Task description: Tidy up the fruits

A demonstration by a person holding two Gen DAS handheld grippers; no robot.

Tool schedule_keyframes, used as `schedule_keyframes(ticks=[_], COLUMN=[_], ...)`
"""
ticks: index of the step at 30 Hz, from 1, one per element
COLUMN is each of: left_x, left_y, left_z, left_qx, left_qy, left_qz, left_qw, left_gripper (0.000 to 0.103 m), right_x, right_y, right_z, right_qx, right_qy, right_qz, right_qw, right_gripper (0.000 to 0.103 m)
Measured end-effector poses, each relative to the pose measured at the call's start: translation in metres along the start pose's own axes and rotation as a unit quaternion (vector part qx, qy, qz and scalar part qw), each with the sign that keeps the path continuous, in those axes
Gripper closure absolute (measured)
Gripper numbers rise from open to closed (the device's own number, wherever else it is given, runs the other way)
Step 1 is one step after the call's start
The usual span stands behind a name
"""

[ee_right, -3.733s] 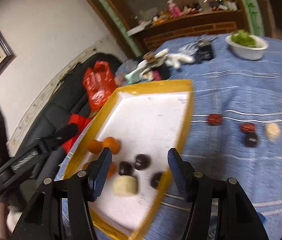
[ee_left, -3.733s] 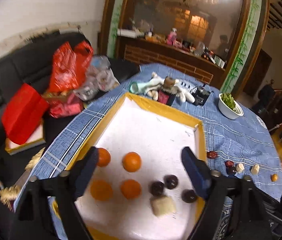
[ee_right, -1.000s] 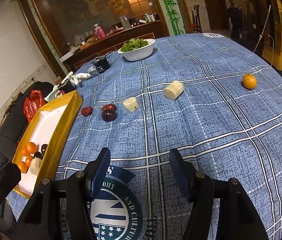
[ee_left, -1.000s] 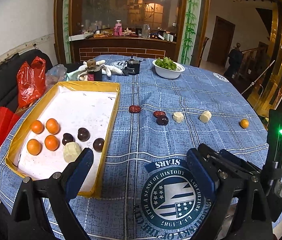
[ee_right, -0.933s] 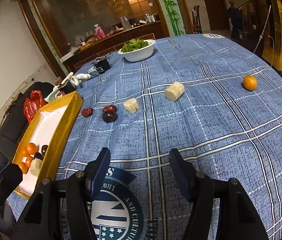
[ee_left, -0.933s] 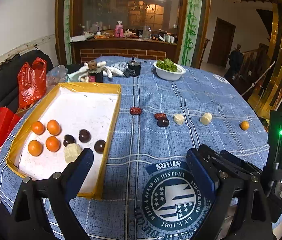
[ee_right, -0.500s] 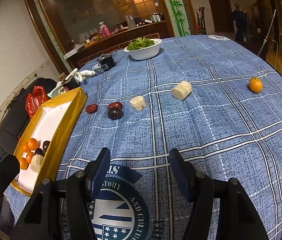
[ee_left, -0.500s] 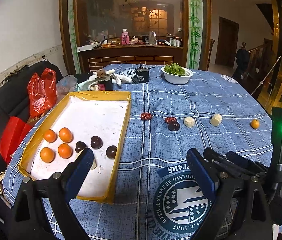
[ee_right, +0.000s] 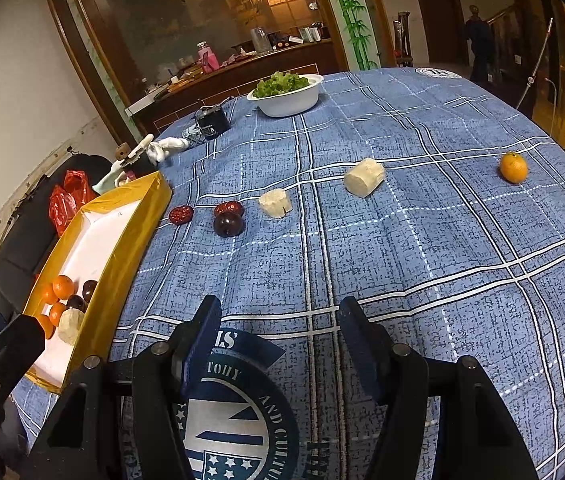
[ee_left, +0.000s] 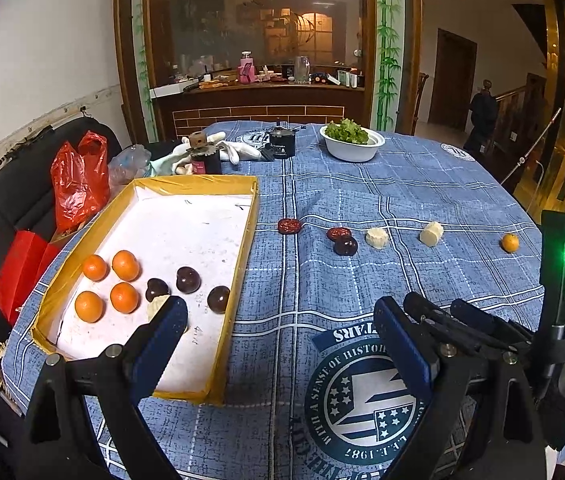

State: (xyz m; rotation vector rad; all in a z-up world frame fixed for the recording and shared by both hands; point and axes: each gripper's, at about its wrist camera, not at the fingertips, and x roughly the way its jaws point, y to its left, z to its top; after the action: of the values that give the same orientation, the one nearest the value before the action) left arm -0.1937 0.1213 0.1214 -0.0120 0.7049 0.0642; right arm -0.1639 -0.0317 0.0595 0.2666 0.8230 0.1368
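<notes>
Six fruits lie loose in a row across the worktop [ee_right: 462, 240]: a red date [ee_right: 181, 214], a second date touching a dark plum [ee_right: 228, 224], two pale chunks, and an orange [ee_right: 513, 167] far right. All sit ahead of the right hand-held gripper [ee_right: 278, 340], the nearer one, its jaws wide and empty. The left hand-held gripper [ee_left: 278, 340], equally wide and empty, hangs by the tray [ee_left: 242, 248], which already holds fruit; the cloth reads "A SENSE OF HISTORY" and "1987".

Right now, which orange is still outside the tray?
The lone orange at the far right of the tablecloth, beyond the two pale chunks. The other four sit grouped inside the yellow tray.
</notes>
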Motion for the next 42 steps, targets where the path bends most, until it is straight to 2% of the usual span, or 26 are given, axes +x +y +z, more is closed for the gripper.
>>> schedule_keyframes(ticks=[13,25,32,42], left_x=[0.001,0.005,0.001,0.001], left_y=[0.001,-0.001,0.0,0.005], left_z=[-0.003,-0.004,-0.004,-0.003], left_qx=[-0.006,-0.004,-0.003,-0.009], left_qy=[0.009,0.019,0.01,0.007], left_qz=[-0.014,-0.026,-0.013,-0.009], left_qw=[0.9998,0.9995,0.9999,0.9999], left_gripper=[0.009,0.009,0.009,0.009], right_x=[-0.001,0.002,-0.002,-0.003], right_y=[-0.02,-0.022,-0.015,0.009], right_z=[0.003,0.002,0.0,-0.006], right_qx=[0.031,0.031,0.015,-0.039], right_qy=[0.001,0.007,0.002,0.0], right_qz=[-0.008,-0.016,-0.011,-0.012], right_qw=[0.999,0.999,1.0,0.999], right_gripper=[0.037,0.037,0.037,0.037])
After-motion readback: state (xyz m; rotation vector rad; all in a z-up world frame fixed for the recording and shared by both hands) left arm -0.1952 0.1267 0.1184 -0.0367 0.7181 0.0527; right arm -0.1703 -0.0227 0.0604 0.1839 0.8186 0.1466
